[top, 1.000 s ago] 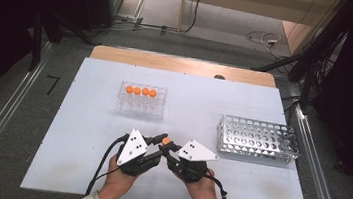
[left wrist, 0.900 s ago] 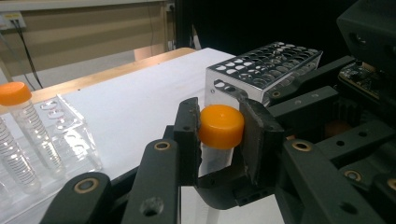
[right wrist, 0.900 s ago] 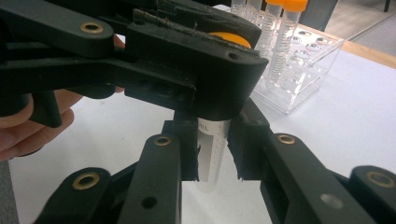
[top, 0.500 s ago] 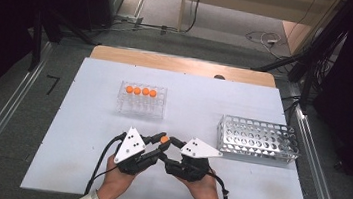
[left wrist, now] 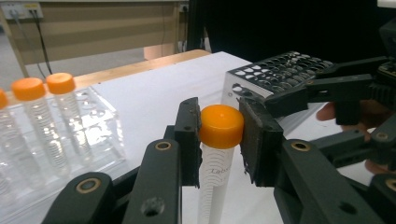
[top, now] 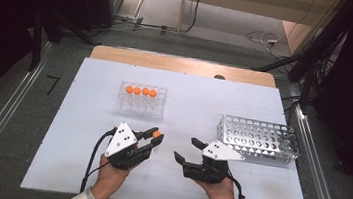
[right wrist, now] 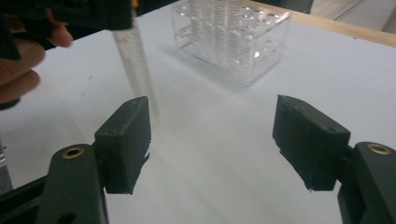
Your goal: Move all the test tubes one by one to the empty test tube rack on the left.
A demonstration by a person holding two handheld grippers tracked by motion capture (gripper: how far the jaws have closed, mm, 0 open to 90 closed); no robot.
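Observation:
An orange-capped clear tube (left wrist: 221, 126) stands upright between the pads of my left gripper (top: 152, 137), which is shut on its cap. In the right gripper view the tube's body (right wrist: 137, 65) hangs at the upper left, just above the table. My right gripper (top: 185, 149) sits a short way to the right of the tube. Its jaws have just been opening and now stand wide with nothing between them (right wrist: 212, 135). A clear plastic rack (top: 141, 106) behind the left gripper holds several orange-capped tubes (top: 139, 91).
A perforated metal rack (top: 258, 138) stands at the right, just behind my right gripper. The white table top (top: 194, 101) is bordered by a wooden strip (top: 178, 63) at the far edge. Cables trail from both grippers toward the near edge.
My right gripper has opened, let go of the tube and drawn away to the right. The left gripper keeps the tube in about the same place.

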